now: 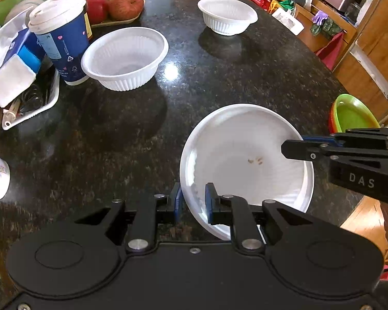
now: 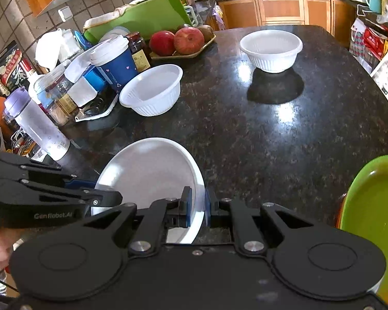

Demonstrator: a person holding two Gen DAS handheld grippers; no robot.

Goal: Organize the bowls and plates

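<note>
A white plate [image 1: 245, 155] is held tilted above the dark granite counter [image 1: 142, 129]. My left gripper [image 1: 192, 201] is shut on its near left rim. My right gripper [image 2: 197, 208] is shut on its right rim and shows from the side in the left wrist view [image 1: 295, 148]. The plate also shows in the right wrist view [image 2: 147, 170], where the left gripper [image 2: 111, 197] comes in from the left. Two white ribbed bowls stand on the counter: one near the blue cup [image 1: 125, 56] [image 2: 152, 90], one farther back [image 1: 227, 15] [image 2: 271, 49].
A blue paper cup [image 1: 62, 33] with a white lid, a white tray of clutter [image 1: 31, 111] and apples [image 1: 125, 4] line the left side. Green and red plates [image 1: 354, 115] [image 2: 372, 219] are stacked at the right edge. A bottle [image 2: 38, 124] and jars stand at the left.
</note>
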